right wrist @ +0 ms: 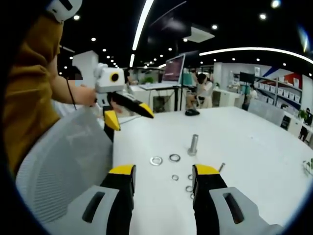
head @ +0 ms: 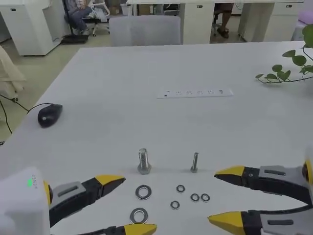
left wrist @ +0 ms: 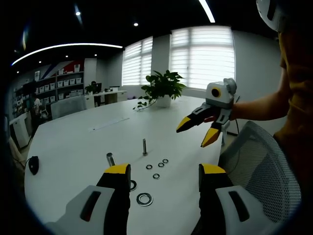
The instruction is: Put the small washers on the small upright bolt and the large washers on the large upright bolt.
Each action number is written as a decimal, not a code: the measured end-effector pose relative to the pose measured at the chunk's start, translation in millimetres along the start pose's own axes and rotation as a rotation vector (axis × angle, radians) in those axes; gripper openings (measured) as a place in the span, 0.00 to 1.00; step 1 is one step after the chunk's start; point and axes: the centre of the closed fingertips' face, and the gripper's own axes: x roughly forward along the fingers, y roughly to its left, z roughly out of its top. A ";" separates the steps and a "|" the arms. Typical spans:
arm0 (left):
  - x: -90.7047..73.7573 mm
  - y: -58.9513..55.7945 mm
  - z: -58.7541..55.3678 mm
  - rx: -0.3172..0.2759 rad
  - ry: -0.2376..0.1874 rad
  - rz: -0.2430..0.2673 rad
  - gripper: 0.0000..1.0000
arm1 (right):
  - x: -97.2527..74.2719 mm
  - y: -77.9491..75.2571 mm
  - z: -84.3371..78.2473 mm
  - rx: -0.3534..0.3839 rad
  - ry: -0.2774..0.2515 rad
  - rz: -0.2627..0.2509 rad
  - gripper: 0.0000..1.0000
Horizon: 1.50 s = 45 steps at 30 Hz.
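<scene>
The large upright bolt [head: 143, 161] and the thinner small upright bolt [head: 194, 162] stand side by side on the white table [head: 146, 117]. In front of them lie two large washers [head: 143, 192] [head: 139, 215] and several small washers [head: 195, 197]. My left gripper [head: 134, 204] is open at the lower left, its yellow tips either side of the large washers. At the lower right my right gripper [head: 215, 196] is open beside the small washers. Both hold nothing. In the left gripper view the bolts [left wrist: 111, 159] [left wrist: 145, 147] stand beyond the open jaws. The right gripper view has the large bolt [right wrist: 193, 145] ahead.
A black mouse [head: 49, 115] lies at the left of the table. A white power strip [head: 195, 93] sits mid-table. Plant leaves [head: 293, 63] reach in at the far right. A grey chair [head: 144, 30] stands behind the far edge, with a mesh chair [left wrist: 264, 166] near me.
</scene>
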 end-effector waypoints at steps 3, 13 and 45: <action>-1.4 1.3 0.1 0.000 0.009 0.013 0.55 | -2.8 1.8 -0.4 0.003 0.003 0.005 0.48; -10.2 5.0 9.5 -0.015 -0.029 0.049 0.55 | -11.1 6.9 12.4 0.008 -0.042 -0.020 0.48; -7.9 4.8 10.8 -0.034 -0.046 0.067 0.55 | -7.8 -4.4 4.0 0.015 -0.021 -0.029 0.47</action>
